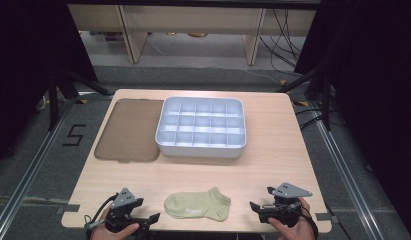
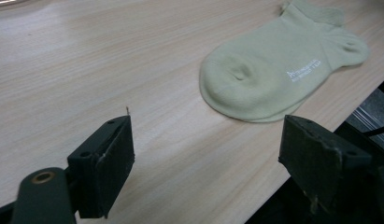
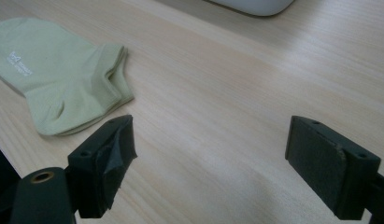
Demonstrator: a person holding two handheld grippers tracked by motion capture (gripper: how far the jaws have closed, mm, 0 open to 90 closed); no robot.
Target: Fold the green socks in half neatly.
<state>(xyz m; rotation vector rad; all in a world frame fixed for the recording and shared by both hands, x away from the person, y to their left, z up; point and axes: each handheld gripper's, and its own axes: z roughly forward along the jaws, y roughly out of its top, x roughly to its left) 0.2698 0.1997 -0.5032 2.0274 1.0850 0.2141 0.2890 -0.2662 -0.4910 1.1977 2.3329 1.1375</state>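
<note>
A pale green ankle sock (image 1: 198,205) lies flat near the table's front edge, toe to the left and cuff to the right. My left gripper (image 1: 152,218) rests on the table just left of the toe, jaws wide open and empty. In the left gripper view the sock (image 2: 273,70) lies ahead of the left gripper (image 2: 213,158), up and to the right. My right gripper (image 1: 254,206) sits to the right of the cuff, open and empty. In the right gripper view the sock (image 3: 54,74) is at upper left, beyond the right gripper (image 3: 213,158).
A white tray (image 1: 201,147) divided into several compartments stands at the middle back of the table. Its brown translucent lid (image 1: 128,129) lies flat to the left of it. Bare wood (image 1: 273,165) stretches between the tray and the sock. A corner of the tray (image 3: 255,5) peeks in above.
</note>
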